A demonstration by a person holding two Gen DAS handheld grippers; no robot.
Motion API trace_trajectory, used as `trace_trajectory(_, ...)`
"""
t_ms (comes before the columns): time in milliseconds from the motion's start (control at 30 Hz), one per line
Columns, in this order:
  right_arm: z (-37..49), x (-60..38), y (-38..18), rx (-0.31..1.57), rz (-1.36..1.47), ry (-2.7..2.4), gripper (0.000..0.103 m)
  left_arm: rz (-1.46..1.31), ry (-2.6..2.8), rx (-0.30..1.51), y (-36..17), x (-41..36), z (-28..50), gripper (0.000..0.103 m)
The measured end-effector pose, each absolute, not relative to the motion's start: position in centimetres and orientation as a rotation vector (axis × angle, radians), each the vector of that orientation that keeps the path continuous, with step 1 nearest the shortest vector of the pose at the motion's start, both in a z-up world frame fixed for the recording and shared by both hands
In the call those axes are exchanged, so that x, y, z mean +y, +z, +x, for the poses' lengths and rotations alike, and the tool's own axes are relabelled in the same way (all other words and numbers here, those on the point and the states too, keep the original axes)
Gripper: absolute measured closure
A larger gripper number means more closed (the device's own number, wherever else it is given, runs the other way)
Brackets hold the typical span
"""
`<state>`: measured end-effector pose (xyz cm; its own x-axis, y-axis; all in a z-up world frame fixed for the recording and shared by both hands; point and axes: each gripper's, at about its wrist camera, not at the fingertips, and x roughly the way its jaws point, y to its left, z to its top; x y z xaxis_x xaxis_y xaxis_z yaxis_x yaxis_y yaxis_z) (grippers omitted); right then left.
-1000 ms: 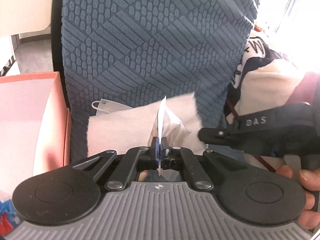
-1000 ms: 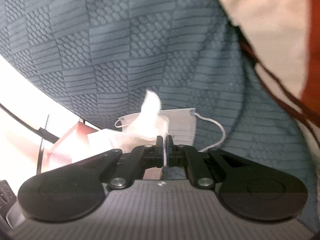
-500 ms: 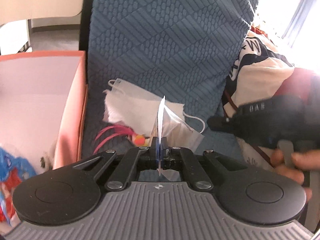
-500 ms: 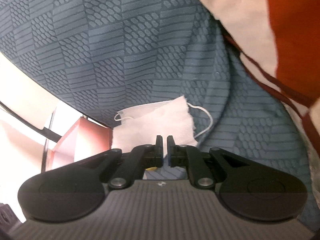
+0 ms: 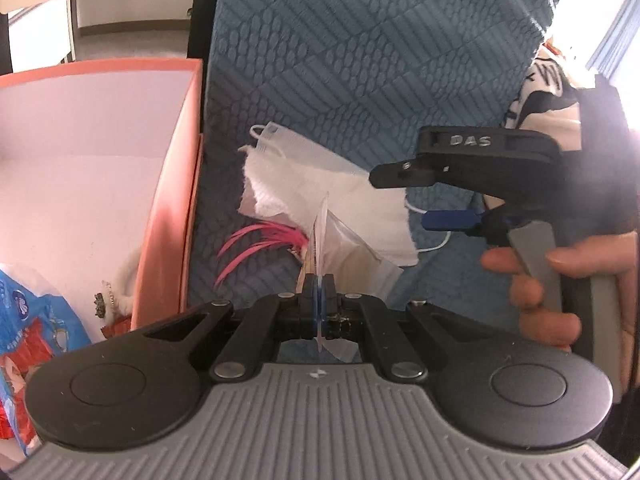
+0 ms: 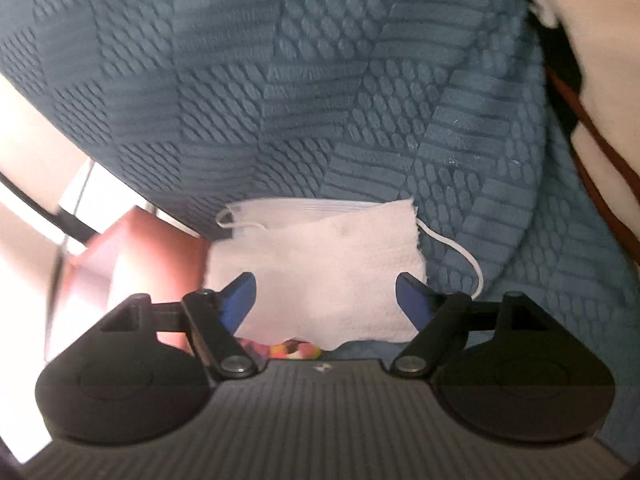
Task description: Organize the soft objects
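Left tool [image 5: 319, 284] pinched on clear plastic bag [image 5: 352, 252]; right tool [image 6: 326, 294] just opened wide, empty, above white tissue [image 6: 340, 264].

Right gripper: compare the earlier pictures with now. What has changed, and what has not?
The right gripper let go of the white tissue; its jaws have just been opening, and the tissue lies on the mask. The left gripper stays shut on the clear bag.
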<state>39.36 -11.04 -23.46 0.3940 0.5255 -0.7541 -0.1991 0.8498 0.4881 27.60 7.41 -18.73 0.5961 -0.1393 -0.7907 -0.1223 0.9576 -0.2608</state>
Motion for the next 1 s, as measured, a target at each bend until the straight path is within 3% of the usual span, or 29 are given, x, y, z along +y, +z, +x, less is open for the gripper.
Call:
trace_trajectory(200,40.2,-8.1,-24.6,1.101,0.04,0.473,0.025,-0.327,0.024,0.927,-19.1,8.4,27.9,0.101)
trace_trajectory(600,39.5,-5.7,-26.6,1.115,-0.2,0.535,0.024,-0.372,0.008,0.941,-19.2,9.0,27.8,0.101)
trace_trajectory(700,39.4,-5.6,-26.6,1.093,-0.241,0.526,0.037,-0.37,0.012,0.939,-19.1,9.1,27.7,0.101)
trace_trajectory(767,39.3,-5.7,-26.6,1.068,-0.276,0.501,0.061,-0.373,0.012,0.937,-19.1,9.1,27.7,0.101)
trace_trajectory(867,39.6,-6.2,-26.4,1.066,-0.253,0.474,0.086,-0.369,0.011,0.935,-19.0,9.1,27.6,0.101)
trace_trajectory(933,39.7,-6.4,-26.2,1.056,-0.254,0.463,0.094,-0.367,0.011,0.935,-19.1,9.2,27.6,0.101)
trace_trajectory(1000,39.7,-6.6,-25.8,1.048,-0.23,0.462,0.095,-0.367,0.01,0.934,-19.0,9.1,27.5,0.101)
